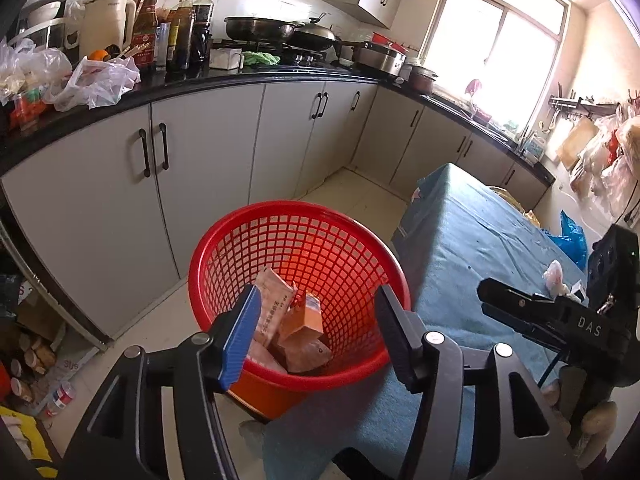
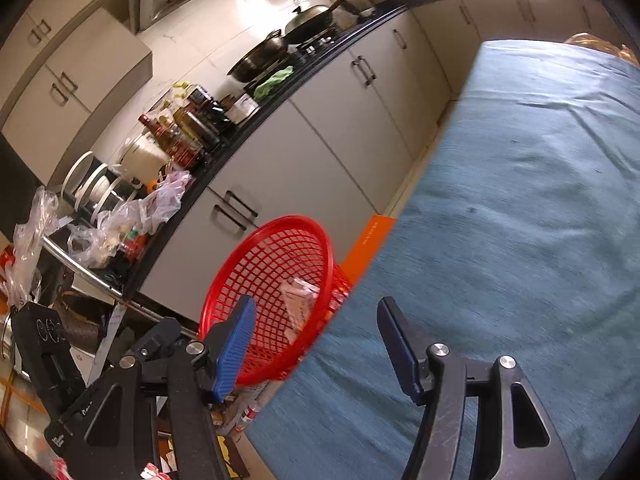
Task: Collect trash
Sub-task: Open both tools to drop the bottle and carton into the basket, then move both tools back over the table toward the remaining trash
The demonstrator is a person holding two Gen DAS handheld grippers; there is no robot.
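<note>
A red mesh basket (image 1: pixel 224 256) stands beside the table's left edge and holds several paper wrappers and an orange carton (image 1: pixel 308 316). My left gripper (image 1: pixel 318 320) is open and empty, just above the basket's near rim. My right gripper (image 2: pixel 316 332) is open and empty over the table's left edge, next to the basket (image 2: pixel 240 276); it also shows in the left wrist view (image 1: pixel 516 312). A crumpled pale scrap (image 1: pixel 556 278) lies on the blue cloth beyond the right gripper.
The table is covered by a blue cloth (image 2: pixel 520 220). A black counter (image 1: pixel 200 80) with bottles, pans and plastic bags runs along grey cabinets (image 1: pixel 208 148). Bottles and boxes clutter the floor at left (image 1: pixel 36 360). An orange box (image 2: pixel 366 244) stands behind the basket.
</note>
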